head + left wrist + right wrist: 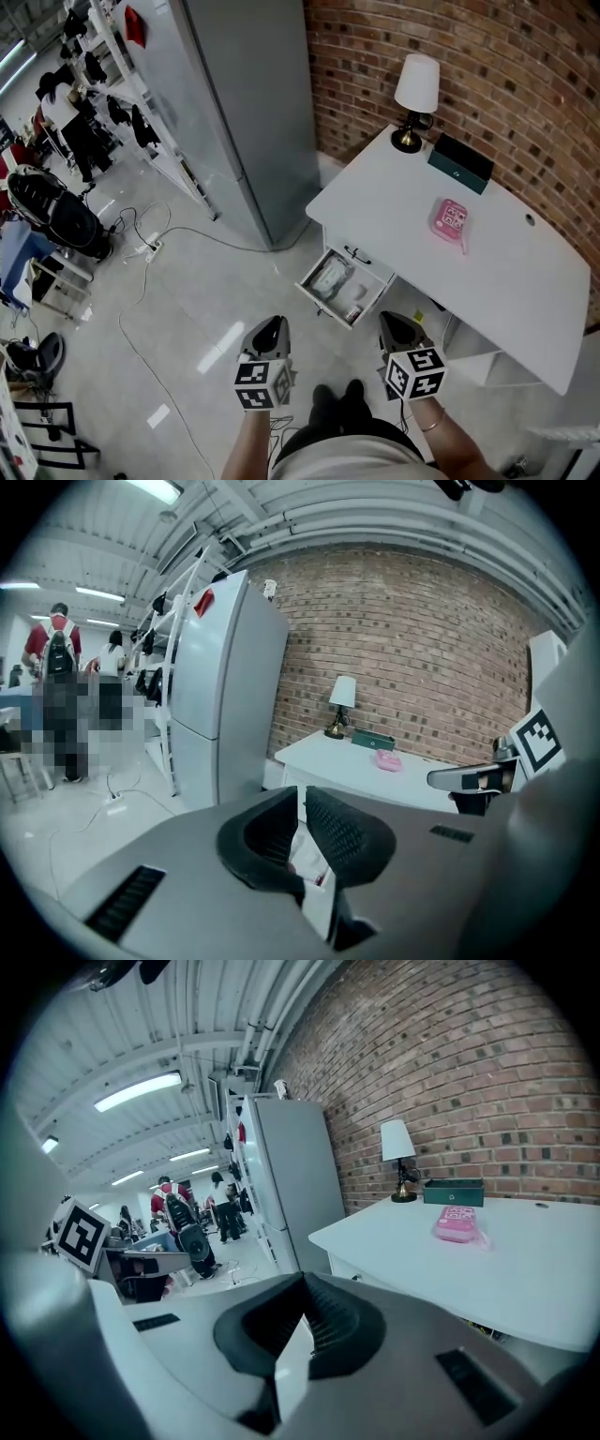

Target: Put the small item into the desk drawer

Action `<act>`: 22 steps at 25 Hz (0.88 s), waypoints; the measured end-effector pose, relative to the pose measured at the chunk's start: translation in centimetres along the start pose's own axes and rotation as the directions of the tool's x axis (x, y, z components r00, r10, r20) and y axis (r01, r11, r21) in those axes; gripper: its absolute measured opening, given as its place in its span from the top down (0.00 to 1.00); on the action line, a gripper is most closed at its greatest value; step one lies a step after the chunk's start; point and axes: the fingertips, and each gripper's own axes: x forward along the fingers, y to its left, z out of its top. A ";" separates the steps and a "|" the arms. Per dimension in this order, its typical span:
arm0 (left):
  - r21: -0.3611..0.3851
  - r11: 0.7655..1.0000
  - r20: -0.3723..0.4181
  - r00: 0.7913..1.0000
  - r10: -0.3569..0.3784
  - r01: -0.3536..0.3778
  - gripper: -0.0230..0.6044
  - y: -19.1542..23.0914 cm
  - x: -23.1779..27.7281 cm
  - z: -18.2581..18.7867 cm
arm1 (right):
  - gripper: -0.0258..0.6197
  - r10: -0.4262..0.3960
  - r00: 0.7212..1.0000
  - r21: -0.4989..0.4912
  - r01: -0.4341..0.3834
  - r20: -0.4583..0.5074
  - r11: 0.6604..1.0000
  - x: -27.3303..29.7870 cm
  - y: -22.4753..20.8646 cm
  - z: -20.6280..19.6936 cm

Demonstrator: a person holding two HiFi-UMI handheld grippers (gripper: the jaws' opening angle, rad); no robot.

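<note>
I hold both grippers shut and empty in front of the white desk (525,300) — my left gripper (271,325) has its jaws drawn together on nothing, and my right gripper (397,320) is the same. The small pink item (450,221) lies on the desktop, well apart from both grippers, near the dark green box (460,162) and the lamp (415,89). The desk drawer (319,305) stands pulled open just ahead of my grippers — pale things I can't make out lie inside.

White desk (525,291) against a red-brown brick wall (525,75). Pink item (451,221) mid-surface, dark green box (460,162) at the back edge, lamp (416,89) with white shade and brass base at a back corner. Grey fridge (253,112), pale grey floor (187,309).
</note>
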 end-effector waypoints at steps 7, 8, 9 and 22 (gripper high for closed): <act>-0.001 1.000 0.012 1.000 0.018 -0.018 0.89 0.4 0.0 0.0 | 0.95 0.011 1.000 -0.019 -0.011 0.008 1.000 0.2 0.0 0.4; -0.004 1.000 0.014 1.000 0.019 -0.019 0.89 0.5 0.0 0.1 | 0.95 0.011 1.000 -0.021 -0.011 0.007 1.000 0.2 0.0 0.4; -0.009 1.000 0.016 1.000 0.018 -0.018 0.89 0.4 0.0 0.2 | 0.95 0.012 1.000 -0.023 -0.012 0.006 1.000 0.2 0.0 0.5; 0.001 1.000 0.011 1.000 0.000 0.000 0.89 0.3 1.1 -0.1 | 0.95 0.026 1.000 -0.042 -0.026 0.004 0.999 1.0 0.3 0.2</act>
